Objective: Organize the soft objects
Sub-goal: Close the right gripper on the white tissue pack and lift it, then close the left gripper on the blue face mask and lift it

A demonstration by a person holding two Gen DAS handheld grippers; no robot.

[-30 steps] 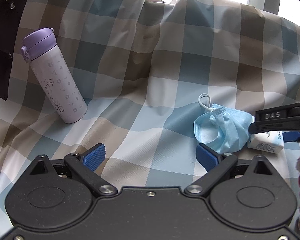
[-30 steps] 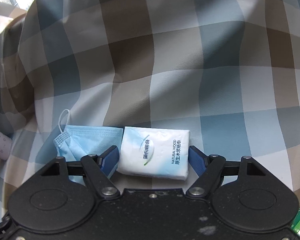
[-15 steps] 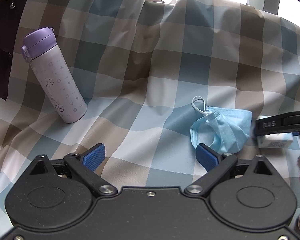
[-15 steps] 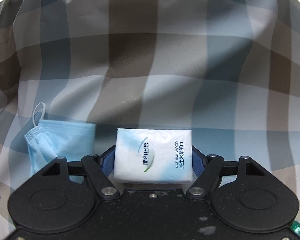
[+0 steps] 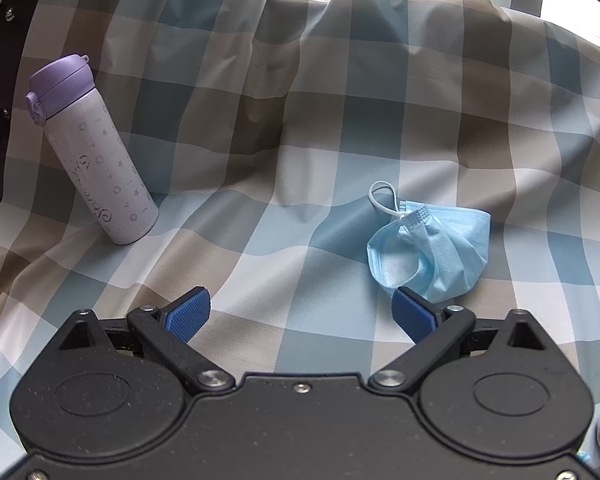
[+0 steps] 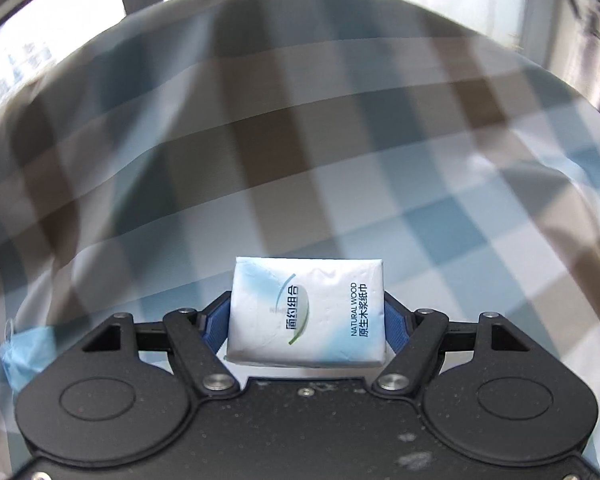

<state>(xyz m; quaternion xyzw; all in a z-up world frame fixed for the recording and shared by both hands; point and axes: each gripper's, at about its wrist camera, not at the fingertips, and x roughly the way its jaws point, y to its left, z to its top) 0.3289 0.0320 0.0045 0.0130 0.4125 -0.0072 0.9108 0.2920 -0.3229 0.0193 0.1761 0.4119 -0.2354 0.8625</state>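
- On the checked cloth (image 5: 300, 184) draped over the surface, 1 blue face mask (image 5: 432, 252), 1 tissue pack (image 6: 306, 314) and 1 lilac bottle (image 5: 92, 152) can be counted across the 2 wrist views.
- The right gripper (image 6: 306, 322) pinches the tissue pack, 1 blue pad pressed against each of its 2 short ends, the jaws drawn in only as far as the pack's length.
- The pack is held above the cloth, printed face up; its long axis runs left to right across the jaws, and the lettering reads sideways, running along the line of the fingers.
- The cloth behind the pack is smeared with motion blur in the right wrist view, while the pack and gripper are sharp.
- The left gripper (image 5: 302, 314) is spread wide and holds nothing; its 2 blue fingertips (image 5: 188, 312) stand well apart over bare cloth.
- The face mask lies crumpled on the cloth just beyond the left gripper's right-hand fingertip, which overlaps its lower edge in the view; whether they touch cannot be told.
- The mask's 1 visible white ear loop (image 5: 384, 200) points away from the gripper, toward the raised back of the cloth.
- In the right wrist view, a corner of the same mask shows at the far left edge, well apart from the pack.
- The bottle, with 1 purple flip lid (image 5: 58, 80), stands on the cloth at far left, well apart from the mask.
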